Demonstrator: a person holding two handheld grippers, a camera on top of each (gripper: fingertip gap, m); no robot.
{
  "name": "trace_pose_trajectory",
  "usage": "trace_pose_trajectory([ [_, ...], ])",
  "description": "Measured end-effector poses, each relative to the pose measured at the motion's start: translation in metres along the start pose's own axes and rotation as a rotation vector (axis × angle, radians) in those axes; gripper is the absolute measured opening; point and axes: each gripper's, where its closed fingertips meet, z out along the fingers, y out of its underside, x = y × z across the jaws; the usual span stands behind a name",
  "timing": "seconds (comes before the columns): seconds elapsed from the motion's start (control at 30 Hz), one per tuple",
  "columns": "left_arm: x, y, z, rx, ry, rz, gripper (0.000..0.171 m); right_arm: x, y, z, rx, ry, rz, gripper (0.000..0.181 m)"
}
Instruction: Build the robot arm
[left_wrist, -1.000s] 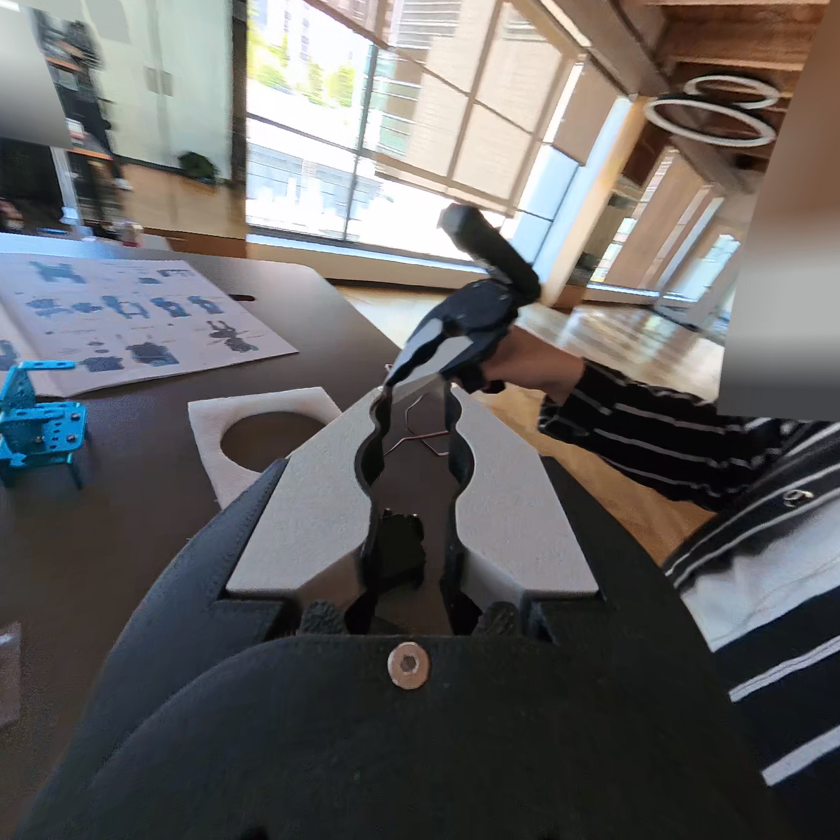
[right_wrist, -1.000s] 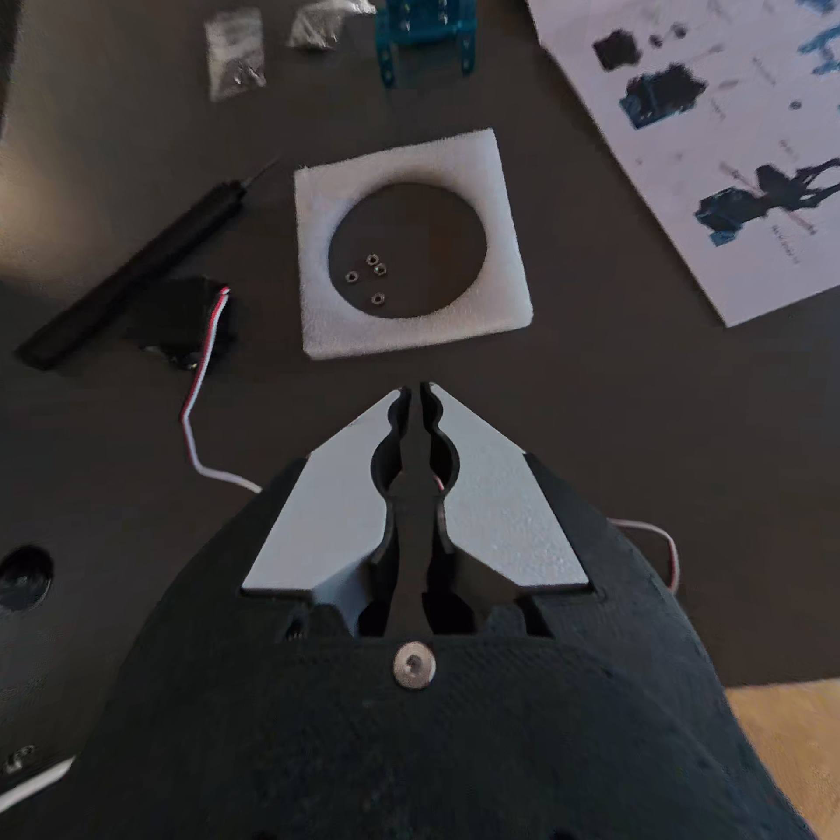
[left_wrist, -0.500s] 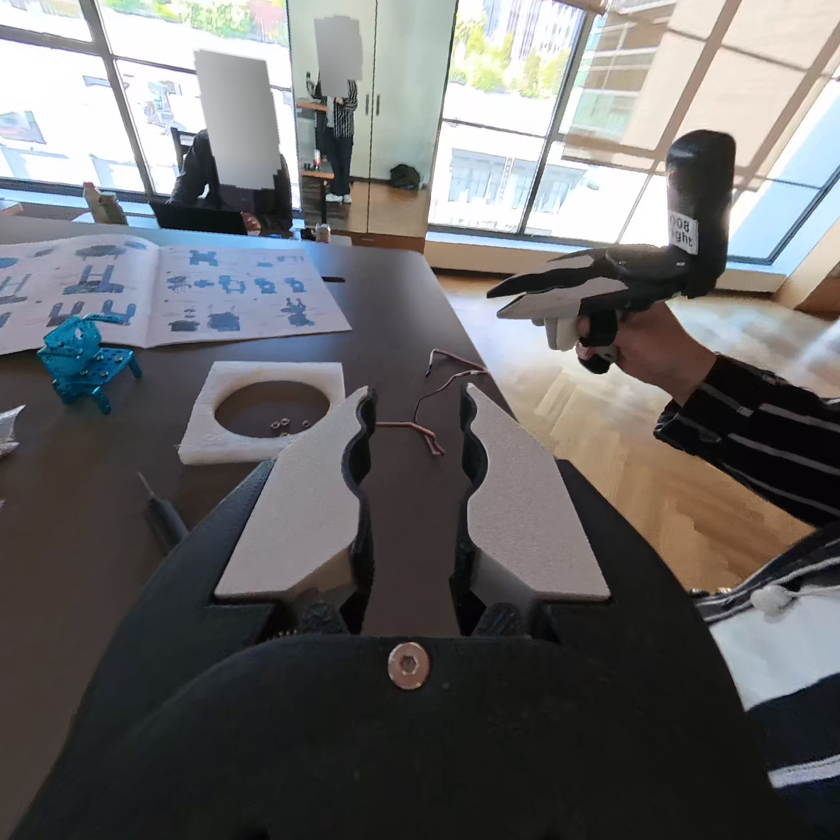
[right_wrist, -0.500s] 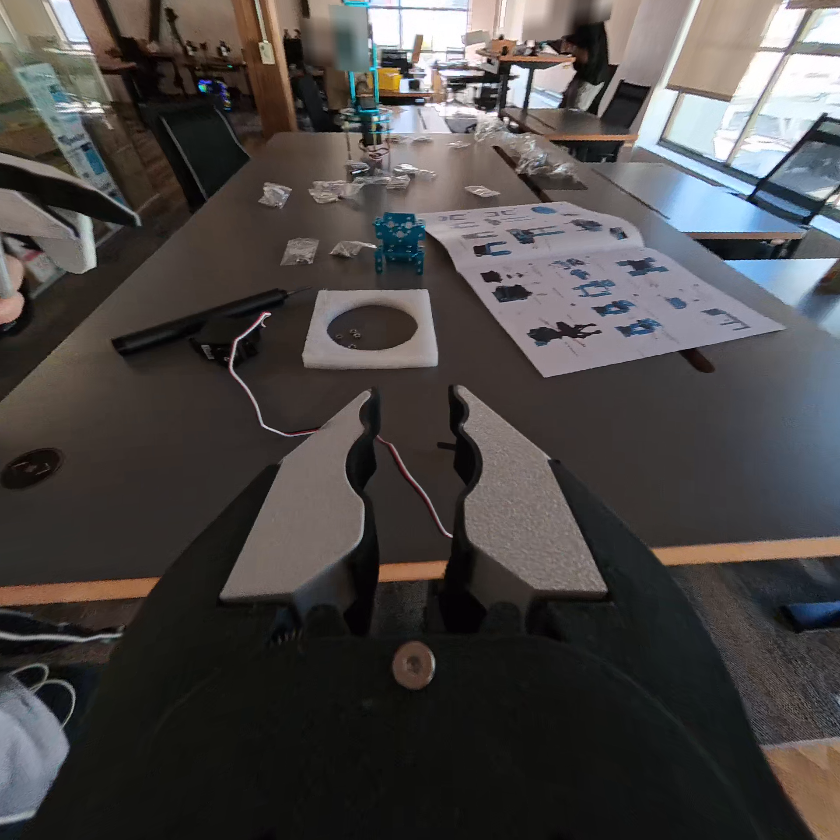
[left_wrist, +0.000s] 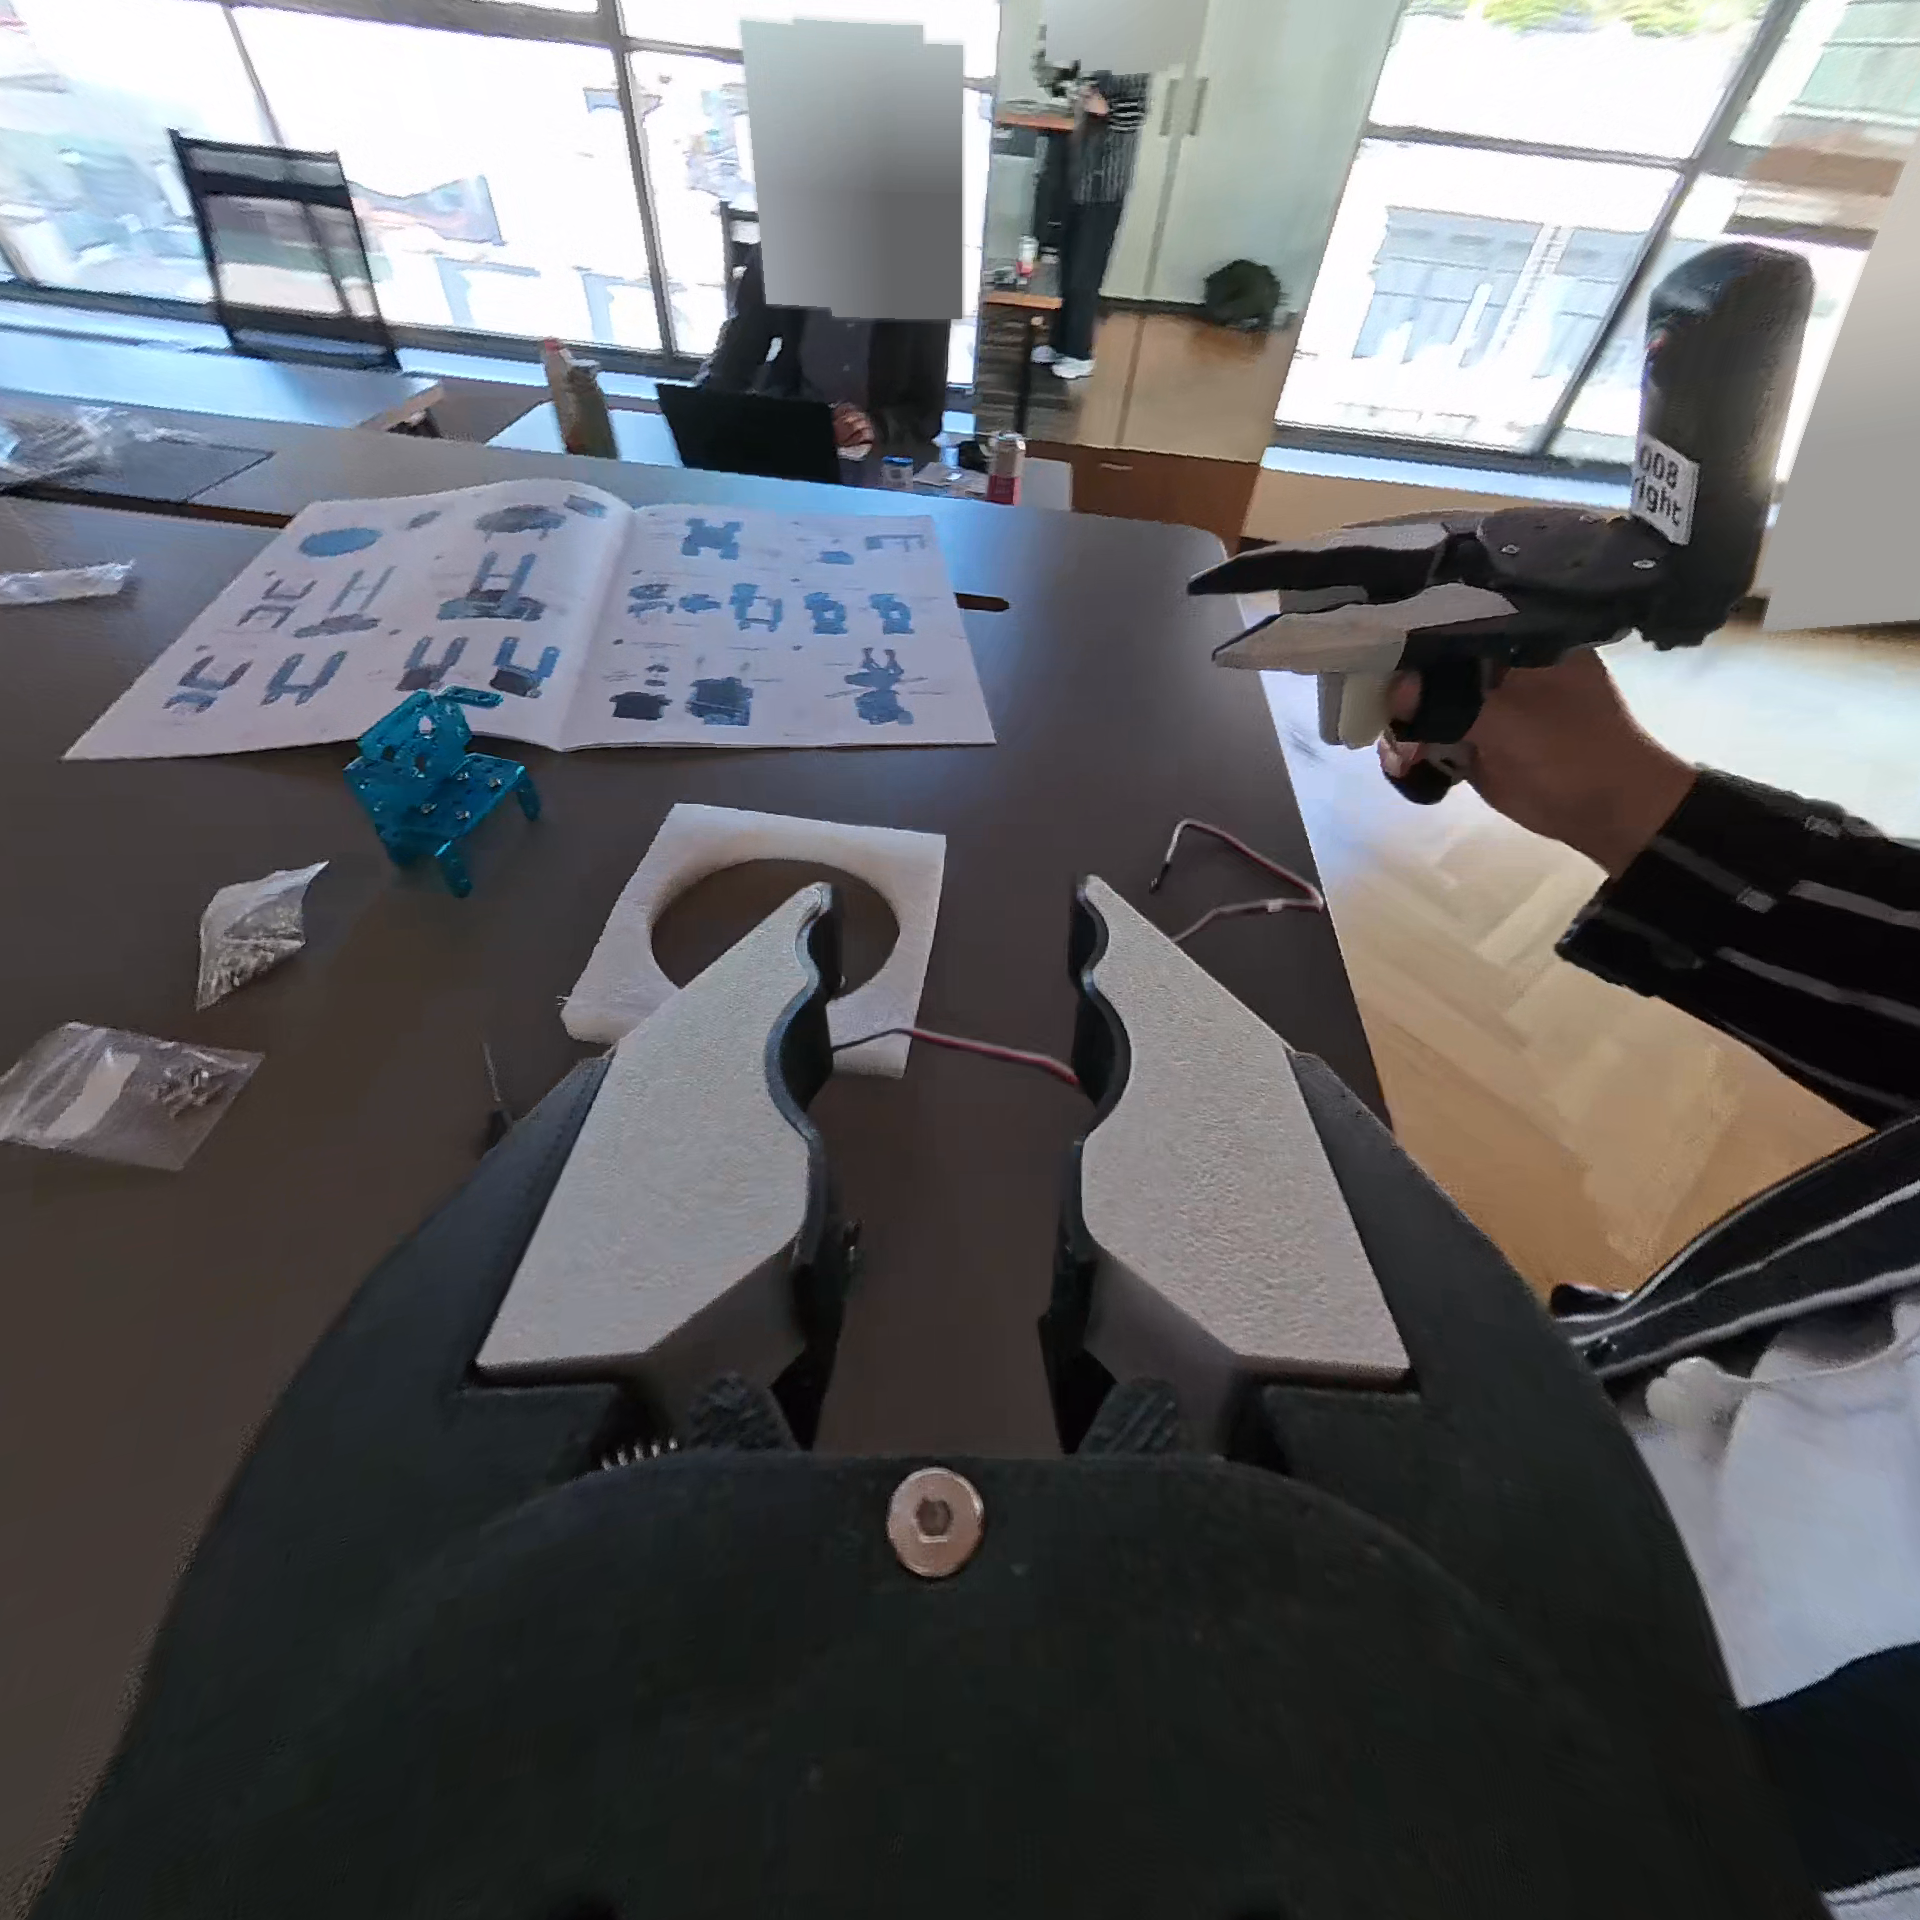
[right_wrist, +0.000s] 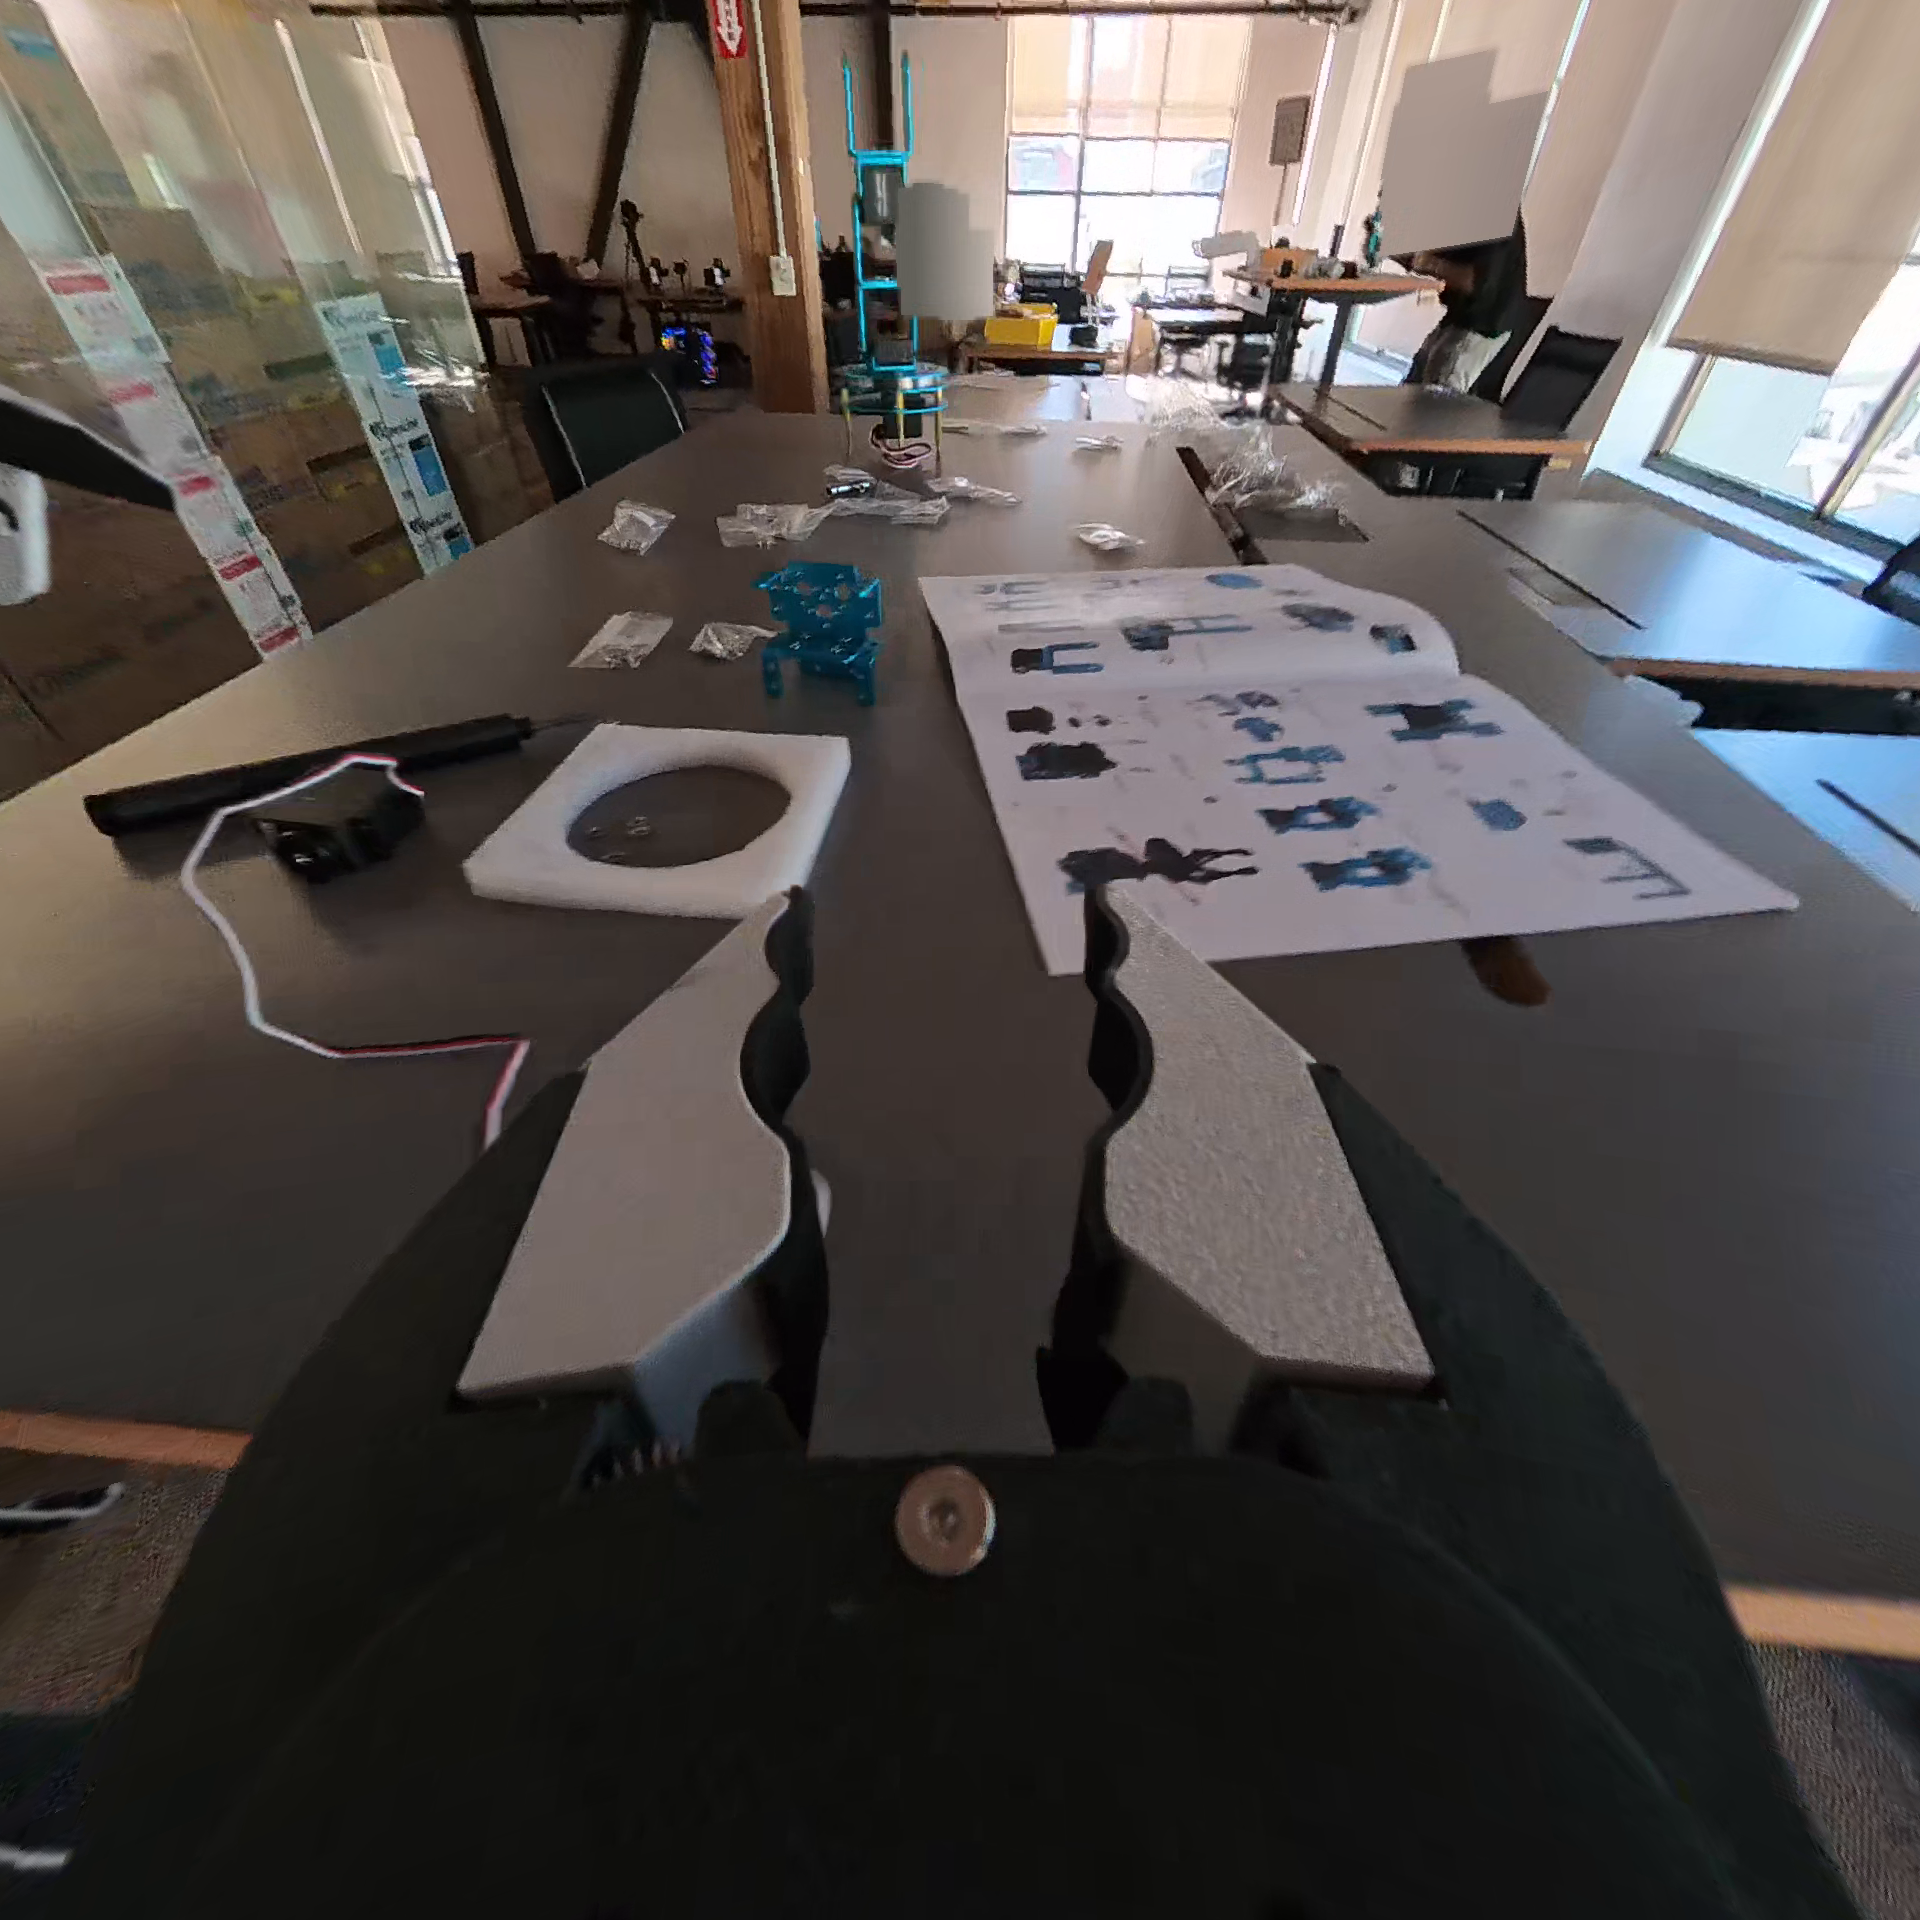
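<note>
Grippers held open over the table

Jaws on the left gripper stand wide apart and empty above a red-and-white wire. The right gripper, also spread and empty, hangs over bare dark table. Just beyond lies a white foam square ringing small nuts; beside it a black servo, a blue bracket and an open booklet.
</note>
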Motion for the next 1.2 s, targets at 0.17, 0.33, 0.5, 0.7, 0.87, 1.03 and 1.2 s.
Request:
trace_pose_trajectory([
  [0.17,-0.002,-0.008,0.011,0.012,-0.14,-0.038,0.04,0.033,-0.009,0.024,0.052,-0.131,-0.032,0.047],
  [0.33,-0.012,-0.023,0.014,0.061,-0.242,-0.139,0.039,0.011,-0.01,0.052,0.083,-0.366,-0.026,0.043],
  [0.5,-0.024,-0.024,0.014,0.022,-0.313,-0.173,0.039,-0.009,-0.02,0.064,0.159,-0.499,0.017,0.04],
  [0.7,-0.033,-0.026,0.017,0.012,-0.354,-0.16,0.037,0.005,-0.022,0.068,0.17,-0.449,0.08,0.036],
  [0.87,-0.036,-0.023,0.019,0.003,-0.355,-0.175,0.036,0.007,-0.019,0.072,0.143,-0.444,0.102,0.033],
  [1.03,-0.044,-0.029,0.016,0.026,-0.375,-0.17,0.034,0.008,-0.019,0.073,0.139,-0.443,0.114,0.032],
  [1.2,-0.049,-0.034,0.019,0.036,-0.372,-0.164,0.033,0.01,-0.019,0.074,0.134,-0.445,0.138,0.031],
])
